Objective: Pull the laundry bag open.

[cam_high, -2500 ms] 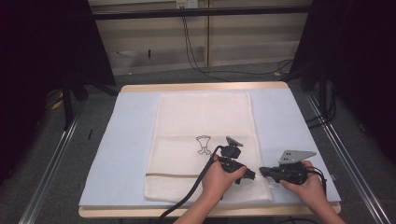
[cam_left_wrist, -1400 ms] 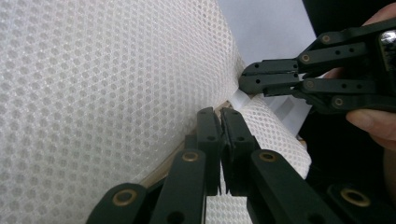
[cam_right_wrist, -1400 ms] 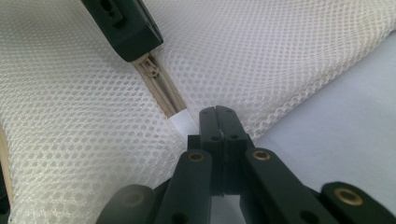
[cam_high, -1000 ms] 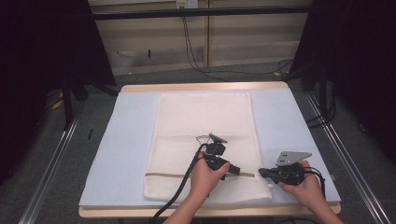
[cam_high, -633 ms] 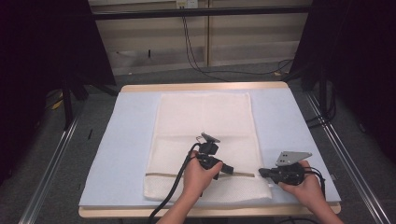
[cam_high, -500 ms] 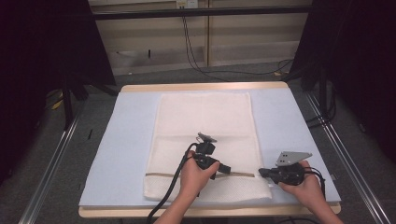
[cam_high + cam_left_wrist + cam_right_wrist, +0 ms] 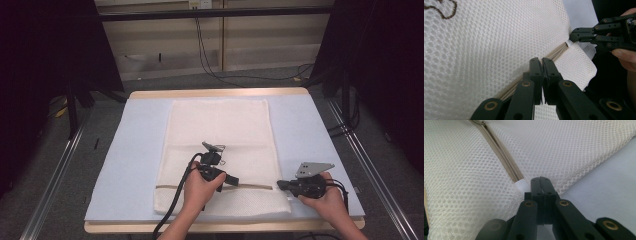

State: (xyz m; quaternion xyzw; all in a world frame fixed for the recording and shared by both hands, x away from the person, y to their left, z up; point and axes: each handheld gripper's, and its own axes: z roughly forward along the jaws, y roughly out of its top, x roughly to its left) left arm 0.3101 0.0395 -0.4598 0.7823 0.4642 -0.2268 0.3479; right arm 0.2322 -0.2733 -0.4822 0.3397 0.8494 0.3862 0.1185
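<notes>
Gripping the right end of the zipper point(image 7: 499, 152), the right claw point(image 7: 540, 179) has its jaws pressed together on the white tab point(image 7: 522, 185) where the beige tape stops, at the right edge of the mesh laundry bag point(image 7: 220, 150). Farther along the same zipper line, the left claw point(image 7: 541, 60) is likewise clenched, its tips set on the beige zipper band; whether it pinches the slider itself cannot be told, since the jaws cover that spot. Seen from the left claw's own camera, the right claw sits at the bag's far edge, held by fingers point(image 7: 624, 53). From the high view, the left hand point(image 7: 200, 187) lies over the lower middle of the bag and the right hand point(image 7: 327, 197) rests at its lower right corner. The cream bag lies flat and lengthwise on a pale blue mat point(image 7: 135, 145) that covers the wooden surface point(image 7: 215, 92), with a small brown emblem point(image 7: 441, 10) stitched into the mesh.
</notes>
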